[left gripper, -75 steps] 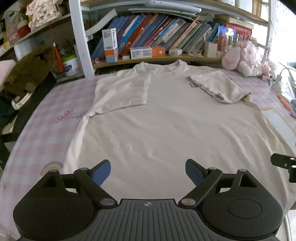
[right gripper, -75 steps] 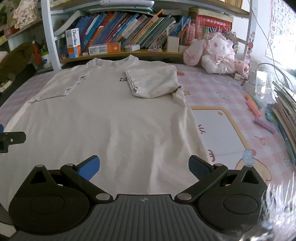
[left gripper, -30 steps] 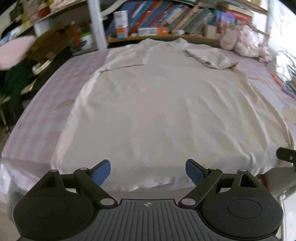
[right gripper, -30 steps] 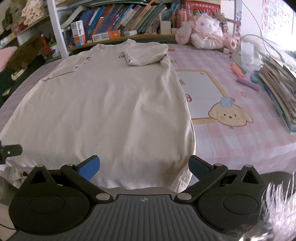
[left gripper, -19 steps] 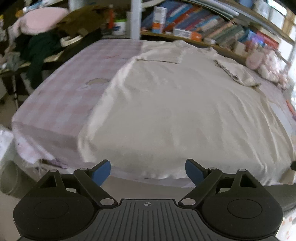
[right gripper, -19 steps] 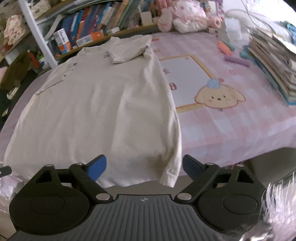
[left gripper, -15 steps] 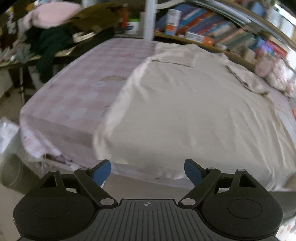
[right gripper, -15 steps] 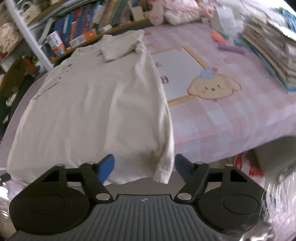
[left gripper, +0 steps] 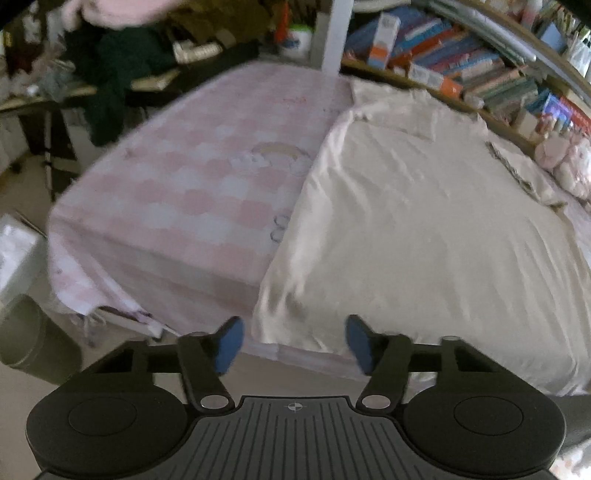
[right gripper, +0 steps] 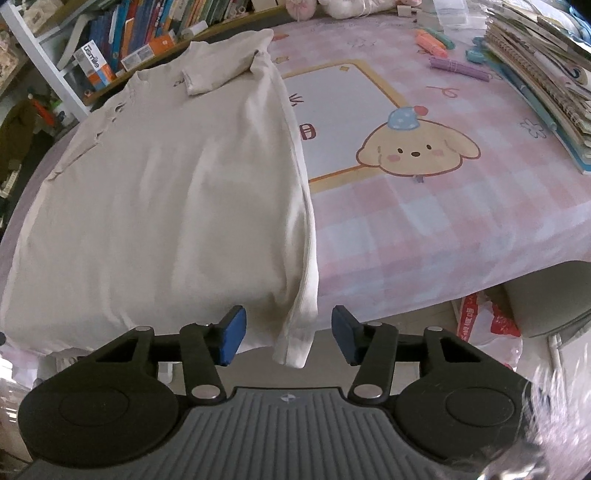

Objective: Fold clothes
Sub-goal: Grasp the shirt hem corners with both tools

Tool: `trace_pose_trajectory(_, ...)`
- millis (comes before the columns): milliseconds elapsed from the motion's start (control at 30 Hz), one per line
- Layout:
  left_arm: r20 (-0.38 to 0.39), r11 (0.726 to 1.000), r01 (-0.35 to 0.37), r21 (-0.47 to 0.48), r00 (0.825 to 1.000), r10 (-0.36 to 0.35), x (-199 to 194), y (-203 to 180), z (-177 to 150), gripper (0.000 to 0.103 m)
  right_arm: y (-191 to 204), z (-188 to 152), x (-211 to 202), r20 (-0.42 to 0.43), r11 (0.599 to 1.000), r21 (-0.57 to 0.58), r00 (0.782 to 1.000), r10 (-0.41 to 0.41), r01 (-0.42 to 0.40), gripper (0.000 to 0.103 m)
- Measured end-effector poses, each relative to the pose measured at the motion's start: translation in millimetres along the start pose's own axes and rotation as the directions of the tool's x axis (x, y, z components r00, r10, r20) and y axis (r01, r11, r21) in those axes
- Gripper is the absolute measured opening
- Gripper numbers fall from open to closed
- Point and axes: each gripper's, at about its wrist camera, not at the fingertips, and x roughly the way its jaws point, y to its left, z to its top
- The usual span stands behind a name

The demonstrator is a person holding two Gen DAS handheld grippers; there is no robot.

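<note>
A cream T-shirt [left gripper: 424, 229] lies flat on a pink checked table, both sleeves folded in over the chest, its hem draped over the near edge. My left gripper [left gripper: 293, 345] is open, its blue pads straddling the hem's left corner [left gripper: 280, 317] from just in front of it. In the right wrist view the same T-shirt [right gripper: 166, 192] shows, and its right hem corner [right gripper: 295, 343] hangs off the edge between the blue pads of my right gripper [right gripper: 290, 334], which is open and narrowed around it.
A bookshelf [right gripper: 155, 22] with books and boxes runs along the far edge, with plush toys [left gripper: 565, 162]. A stack of books [right gripper: 546, 74] and pens [right gripper: 454, 66] lie at right on the puppy-print mat [right gripper: 413, 147]. Dark clothes [left gripper: 122, 62] pile at far left; a bin [left gripper: 33, 339] stands below.
Both grippers have drawn back from over the shirt to the table's near edge and swung outward to the hem corners. Their fingers have narrowed somewhat.
</note>
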Motion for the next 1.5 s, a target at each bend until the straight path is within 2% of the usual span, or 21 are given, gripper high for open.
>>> trace_pose_trajectory(33, -0.019, 1.000, 0.011, 0.018, 1.000, -0.011, 5.7, 2.4, 1.6, 0.043, -0.6, 1.3, 1.4, -0.007, 1.000, -0.002, 1.000, 0.003, -0.003, 0.048)
trace_pose_trajectory(100, -0.044, 0.998, 0.006, 0.056, 0.999, -0.004, 14.3, 6.8, 5.9, 0.042, -1.7, 4.0, 4.1, -0.021, 1.000, -0.005, 1.000, 0.008, -0.008, 0.045)
trace_pose_trajectory(500, -0.124, 0.984, 0.097, 0.151, 0.989, -0.078, 31.6, 22.3, 16.3, 0.042, 4.0, 17.8, 16.2, -0.104, 0.998, -0.055, 0.994, 0.021, -0.027, 0.042)
trace_pose_trajectory(700, -0.126, 0.982, 0.149, 0.113, 0.983, -0.134, 33.4, 33.4, 14.7, 0.039, 1.1, 24.1, 17.7, -0.135, 0.997, -0.057, 0.990, 0.035, -0.043, 0.041)
trace_pose_trajectory(733, -0.125, 0.981, 0.161, 0.107, 0.981, -0.147, 33.5, 34.9, 14.2, 0.034, 0.6, 24.6, 17.5, -0.138, 0.997, -0.057, 0.989, 0.044, -0.052, 0.037)
trace_pose_trajectory(867, -0.125, 0.977, 0.203, 0.069, 0.973, -0.193, 33.5, 37.7, 12.5, 0.023, -3.7, 23.4, 14.6, -0.131, 0.997, -0.044, 0.990, 0.054, -0.061, 0.017)
trace_pose_trajectory(1000, -0.100, 0.977, 0.208, 0.048, 0.974, -0.203, 22.5, 37.2, 9.5, 0.007, -15.6, 23.8, 6.8, -0.112, 0.997, -0.015, 0.991, 0.076, -0.078, 0.012)
trace_pose_trajectory(1233, -0.054, 0.976, 0.218, 0.009, 0.975, -0.217, 2.5, 36.2, 4.4, 0.006, -28.8, 28.1, -13.8, -0.085, 0.992, -0.016, 0.989, 0.123, -0.124, 0.010)
trace_pose_trajectory(1500, -0.062, 0.979, 0.204, 0.022, 0.977, -0.202, -10.0, 33.8, -1.4, 0.006, -37.9, 22.3, -23.0, -0.090, 0.990, -0.016, 0.986, 0.141, -0.143, 0.009)
